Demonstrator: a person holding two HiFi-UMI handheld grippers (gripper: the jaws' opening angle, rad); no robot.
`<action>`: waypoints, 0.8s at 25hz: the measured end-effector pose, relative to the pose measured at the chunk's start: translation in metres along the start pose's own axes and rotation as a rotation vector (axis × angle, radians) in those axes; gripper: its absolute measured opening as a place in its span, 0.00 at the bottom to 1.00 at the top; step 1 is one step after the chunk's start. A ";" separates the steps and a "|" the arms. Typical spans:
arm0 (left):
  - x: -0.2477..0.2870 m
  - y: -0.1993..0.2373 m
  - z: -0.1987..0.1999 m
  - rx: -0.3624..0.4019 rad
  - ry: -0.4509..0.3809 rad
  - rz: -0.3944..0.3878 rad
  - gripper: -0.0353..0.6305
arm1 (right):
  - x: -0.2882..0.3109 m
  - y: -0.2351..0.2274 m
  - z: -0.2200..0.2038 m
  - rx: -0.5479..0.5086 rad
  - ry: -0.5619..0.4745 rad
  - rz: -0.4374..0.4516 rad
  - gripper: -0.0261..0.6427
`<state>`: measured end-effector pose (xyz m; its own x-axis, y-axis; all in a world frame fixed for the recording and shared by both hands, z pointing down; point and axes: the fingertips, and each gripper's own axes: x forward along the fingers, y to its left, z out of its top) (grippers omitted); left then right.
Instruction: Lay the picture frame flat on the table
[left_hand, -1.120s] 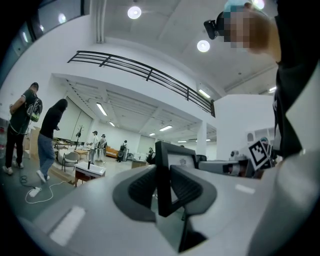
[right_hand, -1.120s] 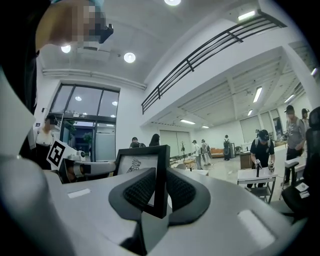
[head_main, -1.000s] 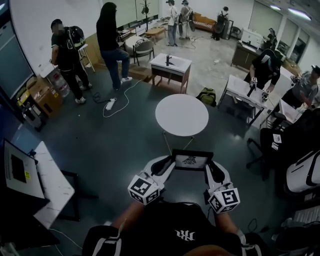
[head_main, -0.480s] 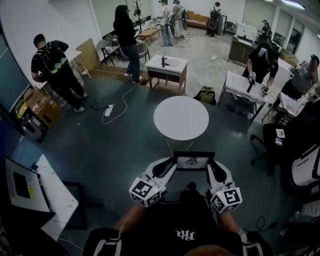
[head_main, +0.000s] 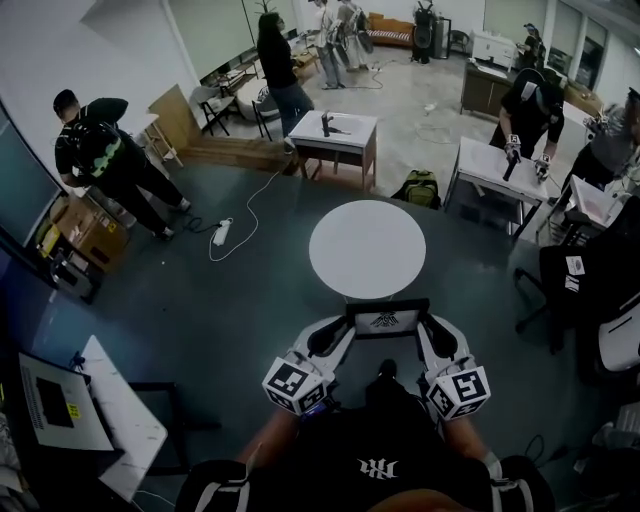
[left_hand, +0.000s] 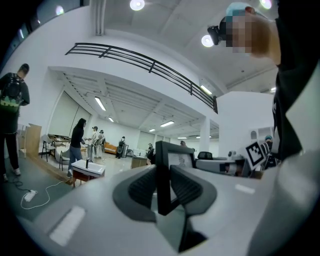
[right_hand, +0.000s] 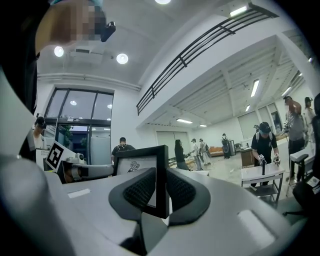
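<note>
A black picture frame (head_main: 385, 320) with a white print stands upright in the air in front of my chest, held by its two side edges. My left gripper (head_main: 333, 337) is shut on its left edge and my right gripper (head_main: 436, 338) on its right edge. In the left gripper view the frame's edge (left_hand: 162, 170) sits pinched between the dark pads of the left gripper (left_hand: 163, 189). The right gripper view shows the same, with the frame (right_hand: 138, 164) in the right gripper (right_hand: 160, 191). The round white table (head_main: 367, 248) stands bare just beyond the frame.
A white desk (head_main: 336, 128) and another white table (head_main: 493, 167) with a person at it lie beyond the round table. A green backpack (head_main: 420, 187) and a power strip with cable (head_main: 222, 232) are on the floor. A white desk (head_main: 115, 425) is at my left, and chairs (head_main: 620, 340) at my right.
I have carried the frame forward, both grippers still shut on it. The round table now stands closer to the frame. People at the back have shifted.
</note>
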<state>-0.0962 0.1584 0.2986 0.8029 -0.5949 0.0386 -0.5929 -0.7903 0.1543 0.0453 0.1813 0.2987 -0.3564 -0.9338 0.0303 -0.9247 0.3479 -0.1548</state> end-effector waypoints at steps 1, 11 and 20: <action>0.013 0.007 0.004 0.003 0.001 0.004 0.18 | 0.010 -0.010 0.004 0.003 0.000 0.003 0.12; 0.112 0.058 0.032 0.013 0.014 0.026 0.18 | 0.094 -0.090 0.036 0.009 -0.017 0.037 0.12; 0.192 0.111 0.041 0.029 0.033 0.066 0.18 | 0.169 -0.152 0.043 0.004 -0.001 0.088 0.12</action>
<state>-0.0108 -0.0495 0.2828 0.7630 -0.6413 0.0808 -0.6461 -0.7534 0.1220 0.1313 -0.0327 0.2844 -0.4360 -0.8998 0.0153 -0.8894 0.4282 -0.1603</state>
